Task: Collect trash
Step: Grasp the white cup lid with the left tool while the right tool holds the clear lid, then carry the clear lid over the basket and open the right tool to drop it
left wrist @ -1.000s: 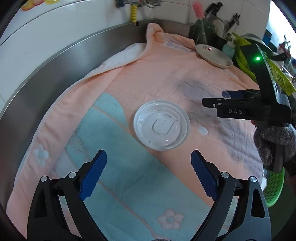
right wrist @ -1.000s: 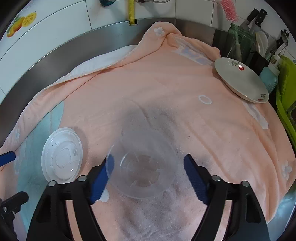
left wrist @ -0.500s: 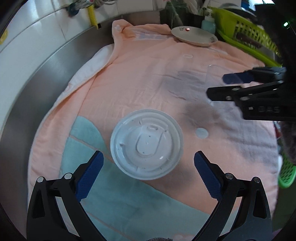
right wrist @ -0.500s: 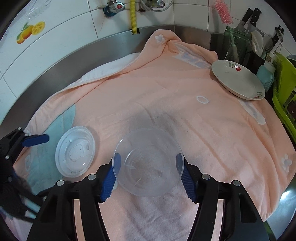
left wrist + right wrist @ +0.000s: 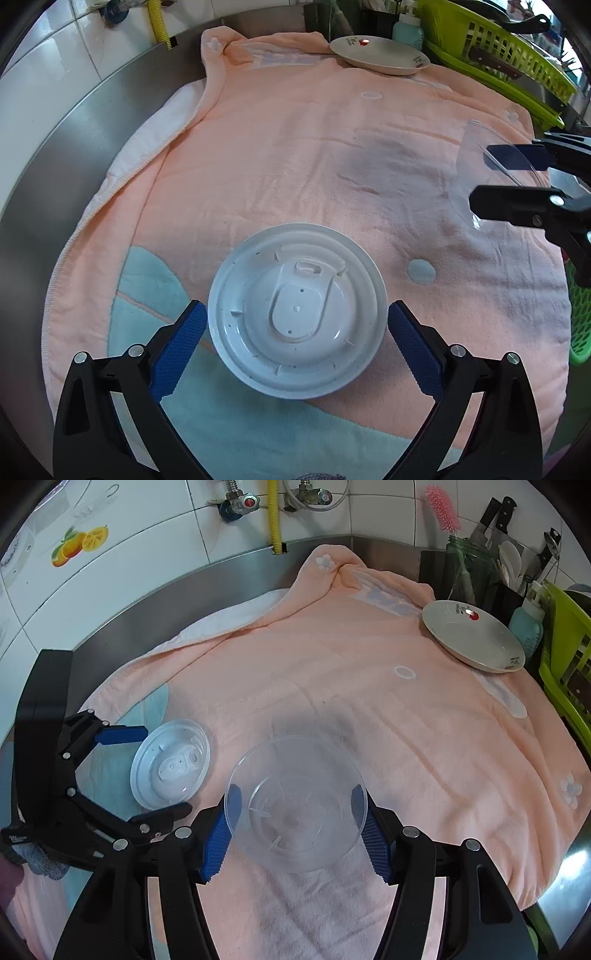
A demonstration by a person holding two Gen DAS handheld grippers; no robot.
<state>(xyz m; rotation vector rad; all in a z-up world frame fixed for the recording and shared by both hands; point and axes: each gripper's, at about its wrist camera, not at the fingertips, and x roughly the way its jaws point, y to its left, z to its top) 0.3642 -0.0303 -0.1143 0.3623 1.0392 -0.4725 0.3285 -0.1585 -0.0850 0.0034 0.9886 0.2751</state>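
trash here is two plastic pieces on the peach towel (image 5: pixel 295 155): a white cup lid (image 5: pixel 297 319) near the towel's teal-patterned end, and a clear plastic cup (image 5: pixel 297 805) toward the towel's near edge. a second ago the left gripper (image 5: pixel 295 343) hung short of the lid; now its jaws, which have just been opening, straddle it at their widest, a blue pad close beside the rim on either side but not pressing. the right gripper (image 5: pixel 295 819) has just been closing, and its blue pads now clamp the cup's clear wall, where a second ago they stood off it. so one piece looks secured and the other looks one squeeze away from being picked up.

hard to read: whether the cup is off the towel or only gripped where it sat; its clear wall nearly vanishes against the cloth. the left wrist view cuts the cup and right gripper off at its edge. no bin shows in either view. a plate (image 5: pixel 472 637) sits at the towel's far corner, beside a green rack (image 5: pixel 498 55).
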